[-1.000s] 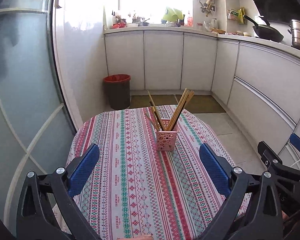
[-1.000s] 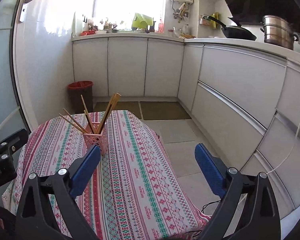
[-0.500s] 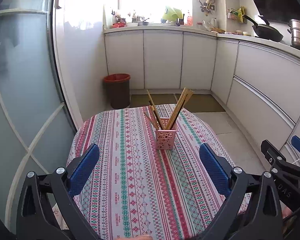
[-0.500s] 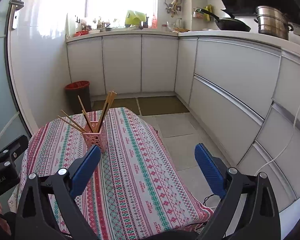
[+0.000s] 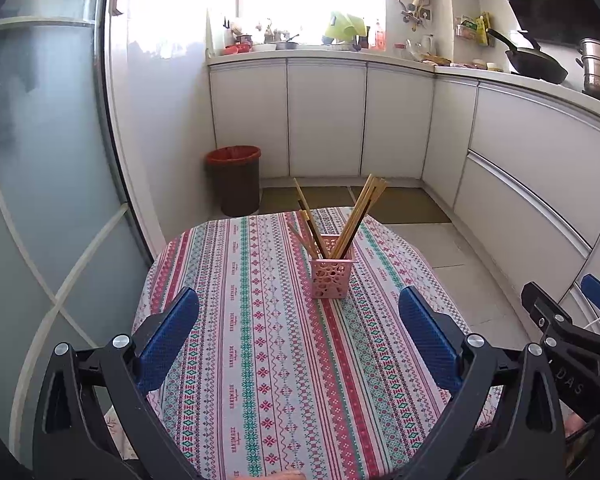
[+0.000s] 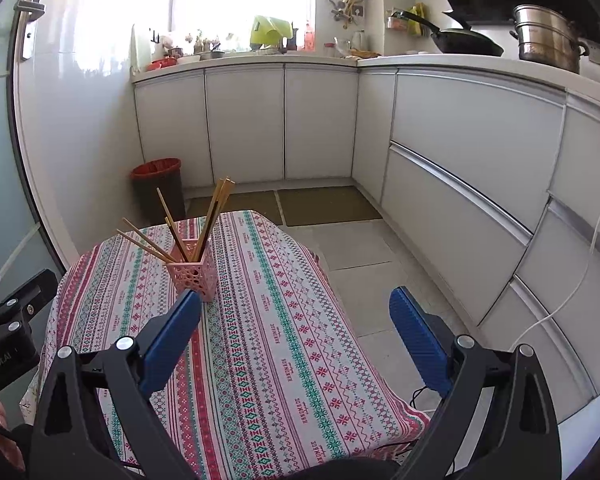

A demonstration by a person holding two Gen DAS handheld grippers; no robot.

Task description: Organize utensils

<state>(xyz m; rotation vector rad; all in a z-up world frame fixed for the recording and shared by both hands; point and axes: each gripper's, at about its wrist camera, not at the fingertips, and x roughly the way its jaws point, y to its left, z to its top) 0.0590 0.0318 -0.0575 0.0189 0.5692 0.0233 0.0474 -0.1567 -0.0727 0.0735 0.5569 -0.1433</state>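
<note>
A pink perforated holder [image 5: 332,278] [image 6: 193,274] stands upright on the table with the patterned cloth [image 5: 268,344] [image 6: 260,320]. Several wooden chopsticks [image 5: 360,212] [image 6: 214,210] stick out of it, fanned to both sides. My left gripper [image 5: 300,320] is open with nothing between its blue pads, held back from the holder over the near part of the table. My right gripper [image 6: 296,316] is also open and empty, to the right of the holder near the table's right edge. Each gripper shows at the edge of the other's view.
White kitchen cabinets [image 5: 328,120] run along the back and right, with a wok [image 6: 466,42] and a steel pot [image 6: 548,36] on the counter. A bin with a red liner [image 5: 234,184] stands on the floor by a glass door [image 5: 40,160].
Both grippers have drifted slightly back and the right view has tilted up a little. The holder and chopsticks have not moved. Both grippers stayed open.
</note>
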